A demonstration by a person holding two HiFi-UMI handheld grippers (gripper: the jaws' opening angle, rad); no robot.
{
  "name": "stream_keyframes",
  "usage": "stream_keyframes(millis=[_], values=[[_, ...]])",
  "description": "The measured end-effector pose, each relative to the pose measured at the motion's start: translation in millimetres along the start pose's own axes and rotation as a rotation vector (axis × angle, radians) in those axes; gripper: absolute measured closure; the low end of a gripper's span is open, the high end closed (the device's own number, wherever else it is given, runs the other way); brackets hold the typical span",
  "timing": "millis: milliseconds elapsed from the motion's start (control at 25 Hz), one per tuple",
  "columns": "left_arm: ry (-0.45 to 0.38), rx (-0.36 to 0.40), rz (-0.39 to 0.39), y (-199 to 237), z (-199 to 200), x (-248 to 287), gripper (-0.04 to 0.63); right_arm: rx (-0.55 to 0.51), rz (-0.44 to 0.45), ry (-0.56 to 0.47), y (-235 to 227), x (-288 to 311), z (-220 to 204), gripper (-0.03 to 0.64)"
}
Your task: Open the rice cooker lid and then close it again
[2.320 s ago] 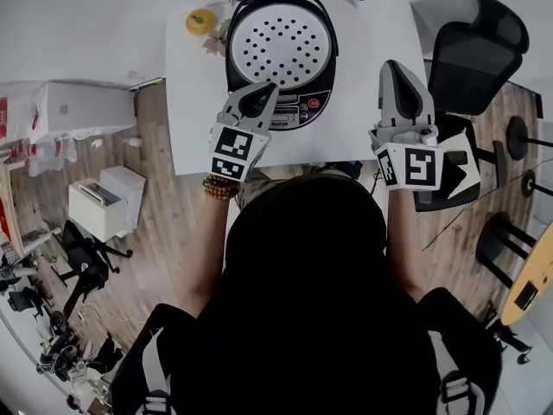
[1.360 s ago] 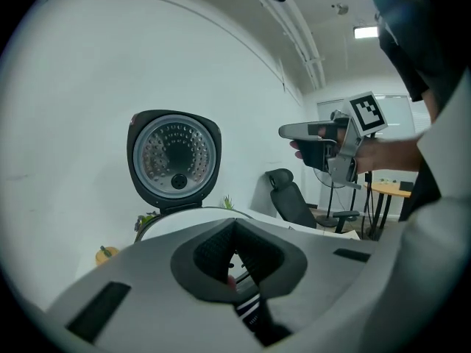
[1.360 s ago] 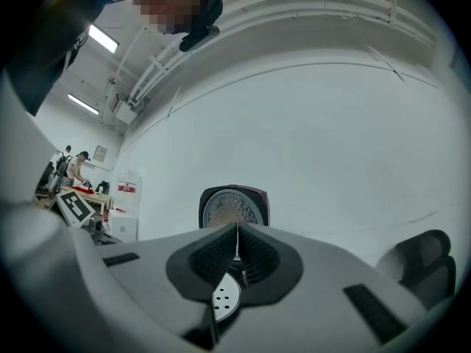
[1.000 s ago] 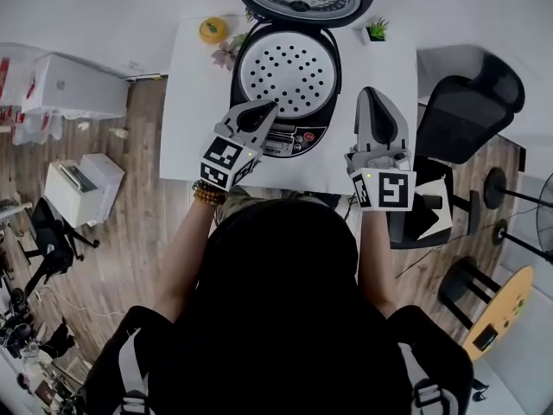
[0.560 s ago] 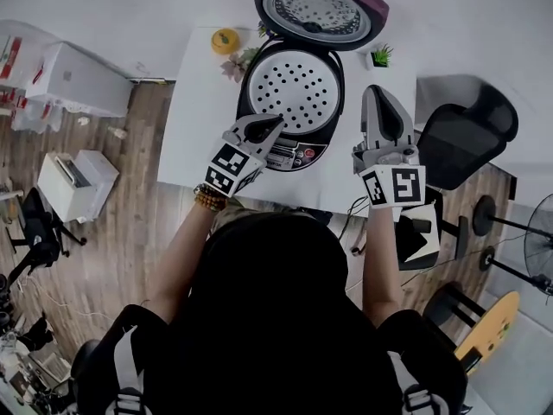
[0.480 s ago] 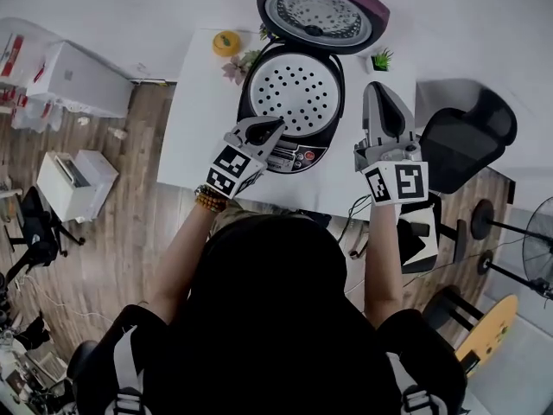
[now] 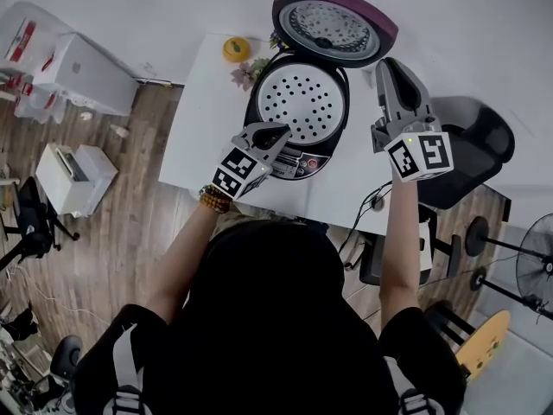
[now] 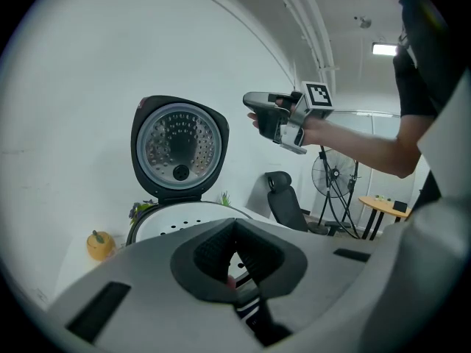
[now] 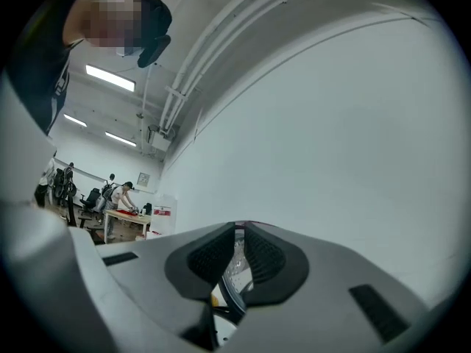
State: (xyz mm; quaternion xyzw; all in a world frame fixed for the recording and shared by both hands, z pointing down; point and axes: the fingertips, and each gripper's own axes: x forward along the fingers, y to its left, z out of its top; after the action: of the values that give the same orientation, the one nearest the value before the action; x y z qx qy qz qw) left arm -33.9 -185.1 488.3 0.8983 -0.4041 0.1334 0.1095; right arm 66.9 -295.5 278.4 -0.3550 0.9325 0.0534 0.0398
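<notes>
Rice cooker (image 7: 298, 111) on the worktop (image 7: 207, 119), lid (image 7: 333, 24) upright behind the pot. Right gripper (image 7: 389, 63), fingers together and empty, hovers beside the lid's rim. Left gripper (image 7: 281, 130), likewise closed on nothing, is near the cooker's front. Closing well: press the lid's top edge down until latched.

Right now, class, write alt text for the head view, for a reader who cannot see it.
A rice cooker sits on a white table with its lid standing open, seen from above over a person's head. The left gripper, shut, points at the cooker's front panel; the right gripper, shut, hovers beside the lid's right edge.
</notes>
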Motion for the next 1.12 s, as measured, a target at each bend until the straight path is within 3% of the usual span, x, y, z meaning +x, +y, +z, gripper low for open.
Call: stream_keyframes(millis=[320,440,760,1120], values=[[-0.007,0.001,0.007,-0.9,0.6,-1.9,0.574,0.023,0.026,-0.019,-28.3,32.4,17.6,0.581],[-0.009,-0.004,0.005,-0.1,0.6,-1.6,0.574,0.030,0.046,-0.014,-35.0,45.1,20.1,0.503],[-0.013,0.003,0.003,-1.4,0.5,-2.1,0.574,0.004,0.057,0.003,-51.4,76.6,27.7,0.471],[0.006,0.081,0.012,-6.1,-3.2,-0.6,0.574,-0.010,0.081,0.050,-60.4,107.3,24.8,0.460]])
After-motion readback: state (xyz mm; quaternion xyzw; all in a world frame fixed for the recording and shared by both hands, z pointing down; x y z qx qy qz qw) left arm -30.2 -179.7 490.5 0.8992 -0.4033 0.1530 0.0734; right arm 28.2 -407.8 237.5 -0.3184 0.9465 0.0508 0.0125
